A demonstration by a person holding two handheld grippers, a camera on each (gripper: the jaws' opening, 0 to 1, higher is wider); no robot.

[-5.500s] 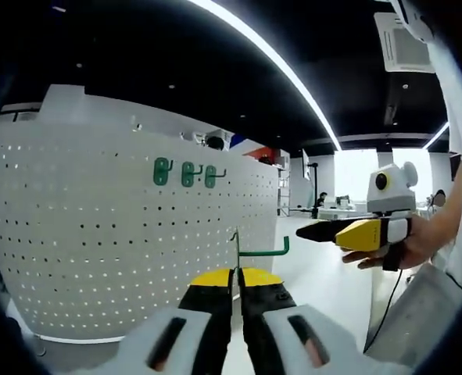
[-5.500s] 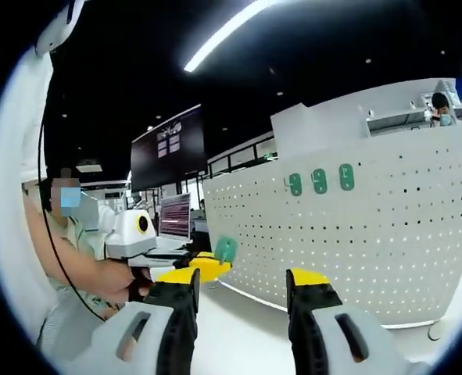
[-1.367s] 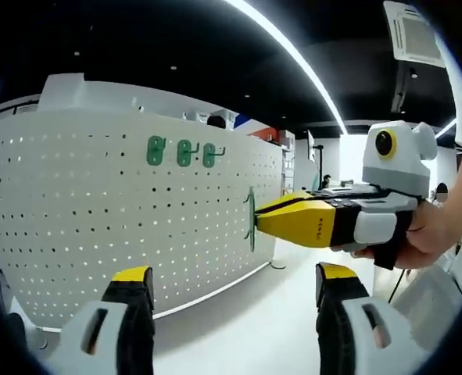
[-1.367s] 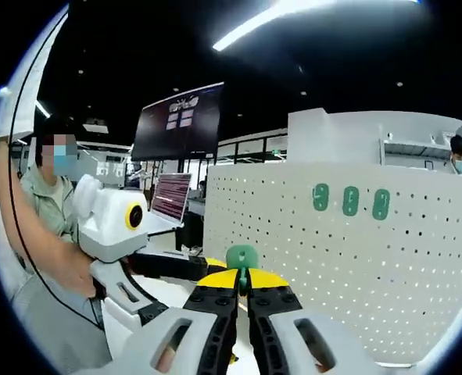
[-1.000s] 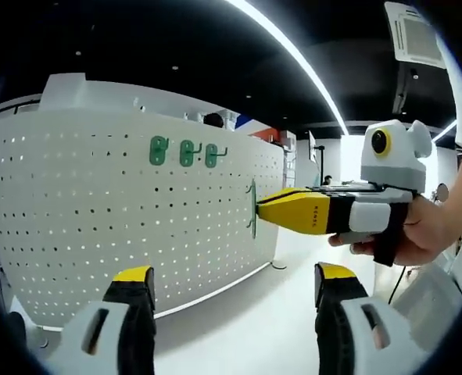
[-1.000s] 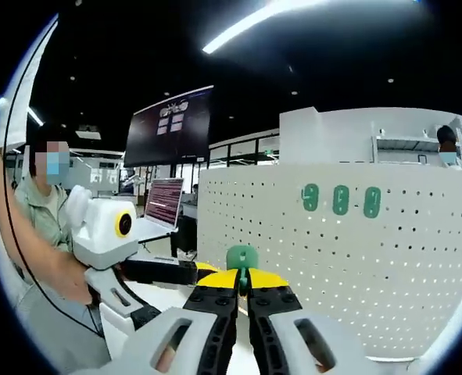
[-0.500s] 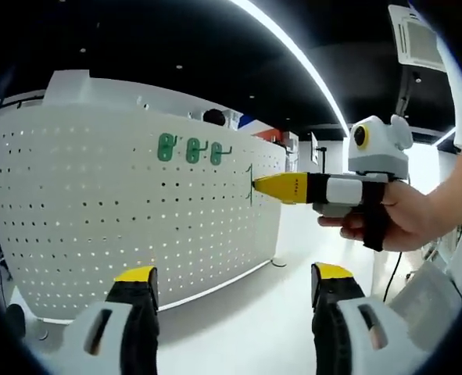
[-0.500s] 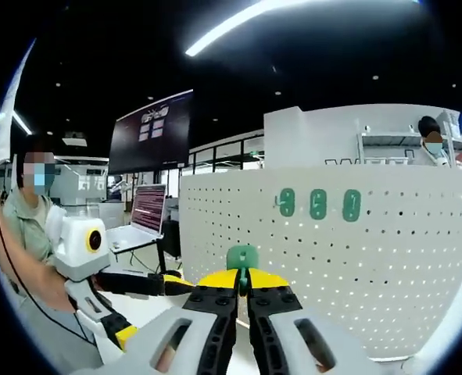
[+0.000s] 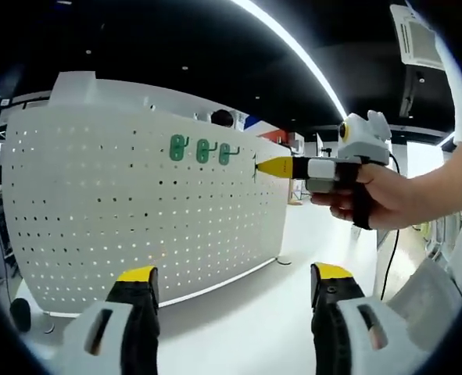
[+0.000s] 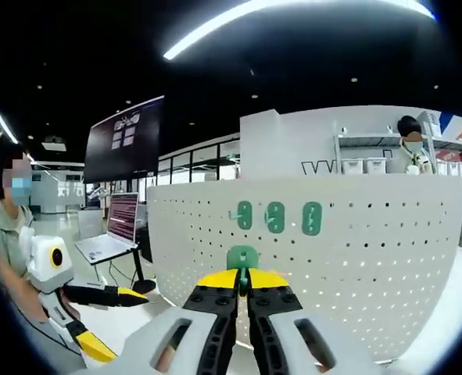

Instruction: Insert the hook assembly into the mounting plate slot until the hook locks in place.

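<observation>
in the left gripper view: white pegboard (image 9: 137,211) standing upright on the left, three green hooks (image 9: 203,150) mounted in a row near its top edge; left gripper (image 9: 229,275) low in front with jaws spread wide, holding nothing; right gripper (image 9: 276,166) coming in from the right, tip close to the board beside the row; in the right gripper view: right gripper (image 10: 244,285) clamped on a green hook assembly (image 10: 242,258), pegboard ahead, below the row.

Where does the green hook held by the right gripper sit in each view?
Left gripper view: the green hook sits right of centre, upper half, at the right gripper tip near the pegboard.
Right gripper view: low centre, clamped between the jaws.
Shared landmark: the three mounted hooks.
</observation>
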